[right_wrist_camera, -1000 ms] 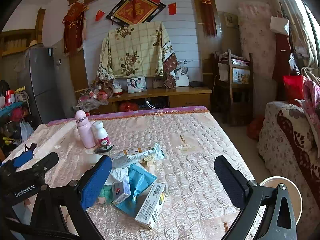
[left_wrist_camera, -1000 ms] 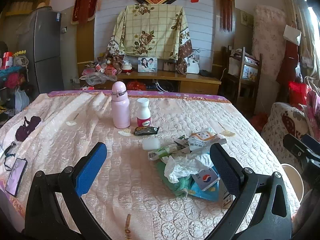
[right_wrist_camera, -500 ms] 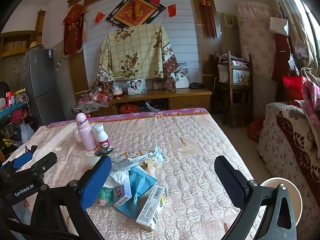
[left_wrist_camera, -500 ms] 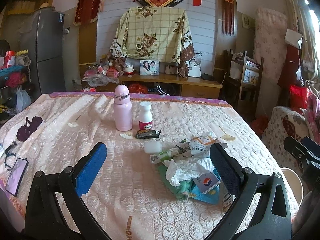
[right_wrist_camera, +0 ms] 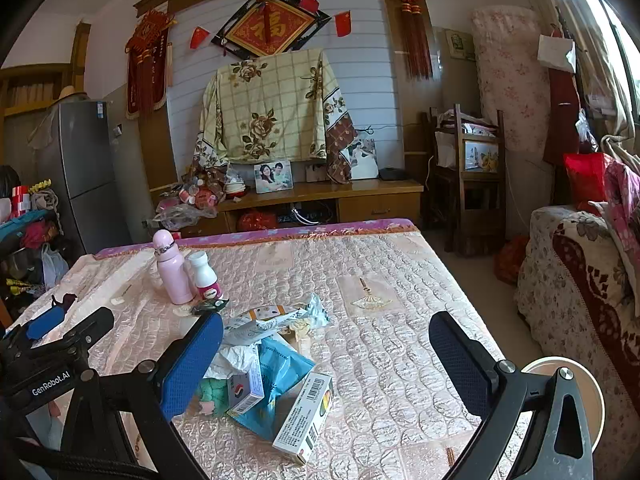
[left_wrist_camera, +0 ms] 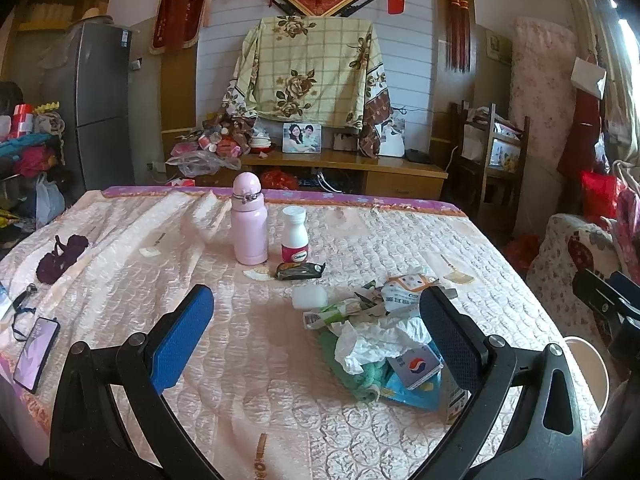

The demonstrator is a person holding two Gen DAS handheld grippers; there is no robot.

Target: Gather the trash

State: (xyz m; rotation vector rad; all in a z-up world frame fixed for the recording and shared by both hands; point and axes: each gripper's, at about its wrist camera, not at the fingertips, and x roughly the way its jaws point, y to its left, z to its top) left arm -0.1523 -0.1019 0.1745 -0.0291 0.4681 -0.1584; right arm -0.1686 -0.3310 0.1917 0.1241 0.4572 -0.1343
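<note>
Left gripper (left_wrist_camera: 316,328) and right gripper (right_wrist_camera: 326,354), each with blue-padded fingers (left_wrist_camera: 182,338) spread wide apart and holding nothing, held above a bed covered by a pale pink quilted satin bedspread (left_wrist_camera: 248,360). The trash forms a loose heap (left_wrist_camera: 384,336) on the bedspread near its right side: crumpled white tissue (left_wrist_camera: 376,340), a green cloth-like wad (left_wrist_camera: 356,372), a blue plastic wrapper (right_wrist_camera: 280,364), a small white carton with a red-and-blue emblem (left_wrist_camera: 414,366), a long white barcoded box (right_wrist_camera: 306,418) at the near edge of the heap, and a torn white-and-orange snack packet (right_wrist_camera: 266,320) on its far side. In the left wrist view the heap lies just inside the right-hand finger; in the right wrist view it lies beside the left-hand finger (right_wrist_camera: 192,364). Beyond the heap, a dark crumpled wrapper (left_wrist_camera: 300,270) and a small translucent white cap (left_wrist_camera: 310,297) lie apart from it. Farther back stand a pink insulated bottle (left_wrist_camera: 249,220) and a white pill bottle with a magenta label (left_wrist_camera: 295,234), just beside each other. A smartphone (left_wrist_camera: 36,354) lies at the bed's left edge; a round cream-rimmed bin (right_wrist_camera: 592,400) stands beside the bed on the right.
</note>
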